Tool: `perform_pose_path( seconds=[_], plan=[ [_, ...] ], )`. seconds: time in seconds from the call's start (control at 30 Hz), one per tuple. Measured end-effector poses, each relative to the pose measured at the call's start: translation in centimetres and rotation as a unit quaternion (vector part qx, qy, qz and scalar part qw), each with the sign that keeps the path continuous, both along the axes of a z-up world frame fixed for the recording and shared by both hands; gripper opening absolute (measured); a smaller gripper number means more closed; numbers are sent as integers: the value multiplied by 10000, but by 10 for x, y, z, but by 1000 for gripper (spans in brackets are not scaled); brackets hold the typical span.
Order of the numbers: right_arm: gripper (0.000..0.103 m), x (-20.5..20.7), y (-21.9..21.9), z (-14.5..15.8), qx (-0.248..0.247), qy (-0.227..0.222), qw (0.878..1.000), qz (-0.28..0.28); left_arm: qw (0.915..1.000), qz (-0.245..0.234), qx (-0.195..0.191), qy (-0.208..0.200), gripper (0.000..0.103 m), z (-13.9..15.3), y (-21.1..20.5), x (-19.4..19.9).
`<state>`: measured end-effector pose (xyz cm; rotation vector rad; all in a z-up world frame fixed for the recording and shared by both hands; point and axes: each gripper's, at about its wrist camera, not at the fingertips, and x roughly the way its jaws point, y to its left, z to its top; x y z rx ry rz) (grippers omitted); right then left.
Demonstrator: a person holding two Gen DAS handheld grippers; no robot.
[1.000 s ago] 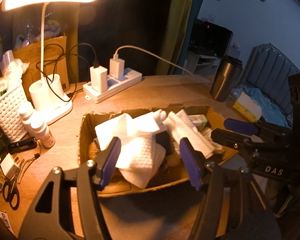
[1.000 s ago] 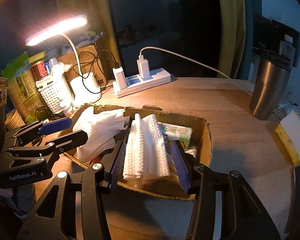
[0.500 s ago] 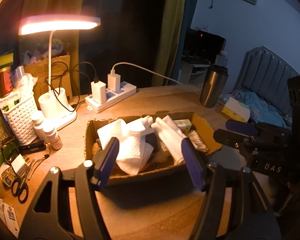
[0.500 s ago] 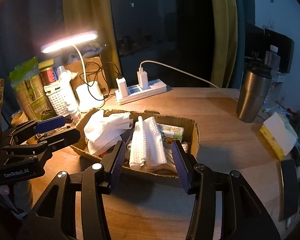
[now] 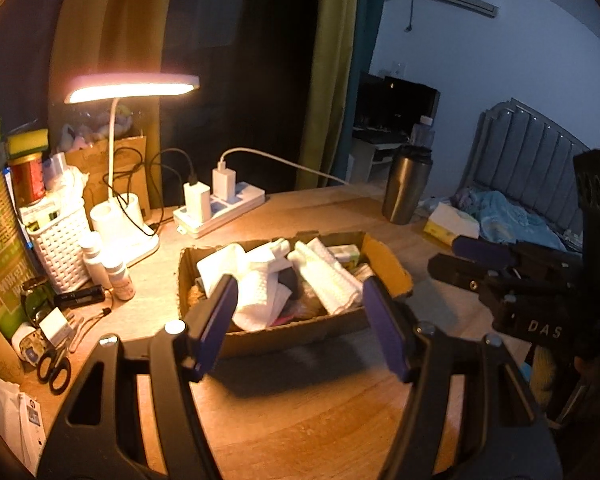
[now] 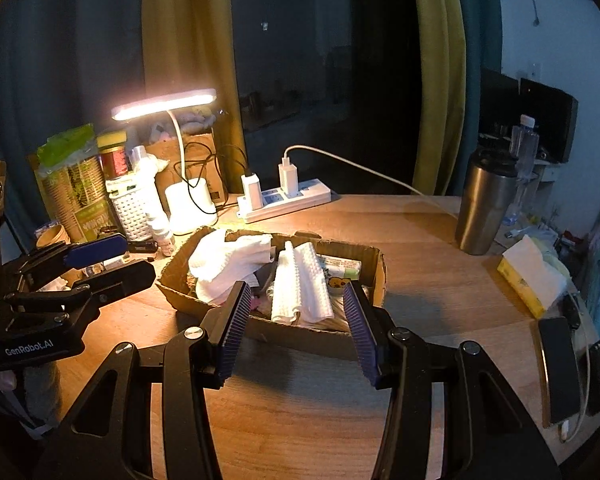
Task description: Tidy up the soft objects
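Note:
A shallow cardboard box [image 5: 300, 332] [image 6: 312, 334] sits mid-table. In it lie a crumpled white cloth [image 5: 256, 284] [image 6: 224, 260] at the left and a folded white waffle towel [image 5: 328, 276] [image 6: 300, 284] at the right, over other small items. My left gripper [image 5: 300, 300] is open and empty, held back from the box's near wall. My right gripper [image 6: 296, 304] is open and empty, also short of the box. Each gripper shows in the other's view: the right one [image 5: 500, 260], the left one [image 6: 100, 256].
A lit desk lamp [image 5: 132, 88], a power strip with chargers [image 5: 220, 208], a white basket [image 5: 60, 240], small bottles [image 5: 118, 276] and scissors [image 5: 54, 364] crowd the left. A steel tumbler [image 6: 486, 204], a tissue box [image 6: 532, 276] and a phone [image 6: 558, 368] sit right.
Both grippers have pulled back and up from the box, which now looks smaller and farther. The cloths stay in the box. Both stay open.

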<state>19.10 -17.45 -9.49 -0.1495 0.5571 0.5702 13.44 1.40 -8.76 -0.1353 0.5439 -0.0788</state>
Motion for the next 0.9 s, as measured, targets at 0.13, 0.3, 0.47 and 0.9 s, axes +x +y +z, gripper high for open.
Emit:
perform_pose_path(
  seconds=[0.13, 0.3, 0.47, 0.9],
  plan=[
    [51, -14, -4, 5, 26, -109, 9999, -21, 9999, -21, 21, -103, 66, 6, -3, -13],
    [51, -31, -9, 13, 70, -256, 9996, -53, 9997, -34, 47, -238, 66, 13, -6, -29],
    [51, -48, -15, 22, 127, -437, 9989, -101, 9989, -76, 113, -437, 66, 25, -13, -46],
    [71, -104, -36, 61, 356, -1156, 9924, -239, 9929, -147, 302, -1140, 91, 66, -33, -97]
  ],
)
